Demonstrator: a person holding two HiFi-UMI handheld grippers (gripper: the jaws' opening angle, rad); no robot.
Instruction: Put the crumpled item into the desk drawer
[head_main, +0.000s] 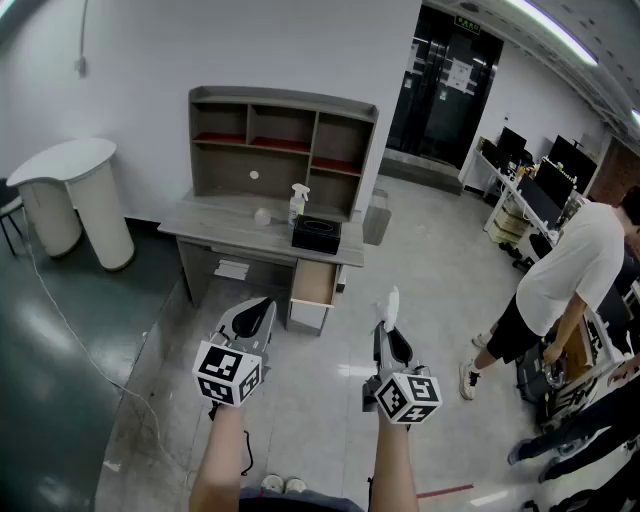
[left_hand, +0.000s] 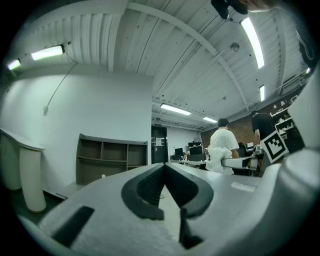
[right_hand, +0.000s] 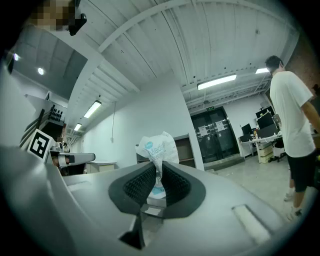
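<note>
The crumpled item (head_main: 392, 302) is a white packet with blue print (right_hand: 157, 146). My right gripper (head_main: 390, 324) is shut on it, and the packet sticks up beyond the pads (right_hand: 141, 184). My left gripper (head_main: 260, 308) is held beside it, shut, with nothing between its fingers (left_hand: 150, 184). Both are held level over the floor, well short of the grey desk (head_main: 215, 226). The desk drawer (head_main: 314, 283) under the right end of the desktop is pulled open. The desk's shelf unit (left_hand: 112, 157) shows far ahead in the left gripper view.
A spray bottle (head_main: 297, 203) and a black box (head_main: 316, 234) stand on the desktop. A white round table (head_main: 75, 195) is at the left, and a cable (head_main: 75, 335) runs along the floor. A person in a white shirt (head_main: 565, 285) stands at the right by cluttered workbenches.
</note>
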